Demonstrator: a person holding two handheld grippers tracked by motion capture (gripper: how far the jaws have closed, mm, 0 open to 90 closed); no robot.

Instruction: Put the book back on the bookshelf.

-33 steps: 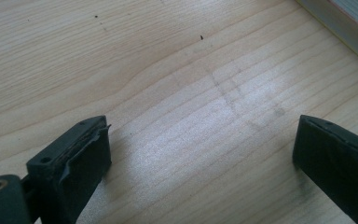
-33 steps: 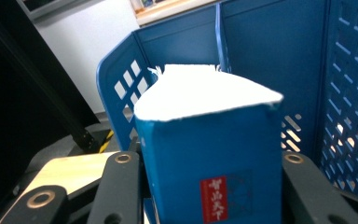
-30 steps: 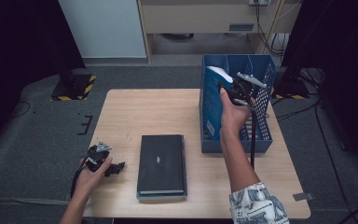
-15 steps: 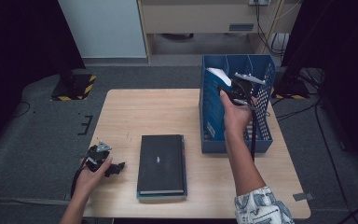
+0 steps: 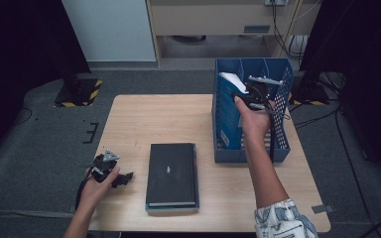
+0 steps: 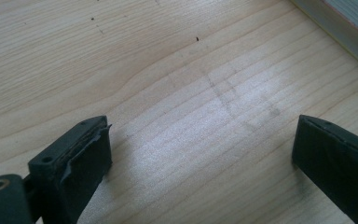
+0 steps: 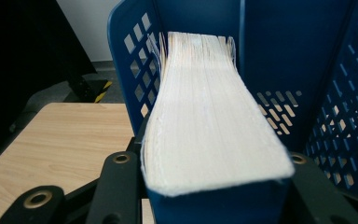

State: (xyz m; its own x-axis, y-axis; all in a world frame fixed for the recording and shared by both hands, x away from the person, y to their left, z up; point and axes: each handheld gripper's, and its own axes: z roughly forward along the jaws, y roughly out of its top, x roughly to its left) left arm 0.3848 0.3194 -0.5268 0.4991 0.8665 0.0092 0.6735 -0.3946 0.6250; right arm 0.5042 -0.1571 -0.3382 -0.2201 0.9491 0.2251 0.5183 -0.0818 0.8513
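Note:
My right gripper point(image 5: 250, 96) is shut on a thick blue-covered book point(image 7: 205, 116), one black jaw on each cover. The book's pale page edges face the right gripper view, and its far end reaches into the blue perforated file basket point(image 7: 335, 93). In the high view the book point(image 5: 230, 79) shows white at the basket's point(image 5: 250, 153) back left, with the hand above the basket. A black book point(image 5: 172, 173) lies flat on the wooden table point(image 5: 168, 119). My left gripper point(image 5: 121, 178) rests low at the table's front left, open, with bare wood between its jaws point(image 6: 200, 144).
The basket stands on the table's right side and has upright dividers inside. Bare tabletop point(image 7: 51, 140) lies to the left of the basket. A pale edge point(image 6: 335, 28) crosses the upper right corner of the left gripper view. Grey floor and dark stands surround the table.
The right hand with the book has shifted only slightly over the basket. The left hand and the black book have stayed where they were.

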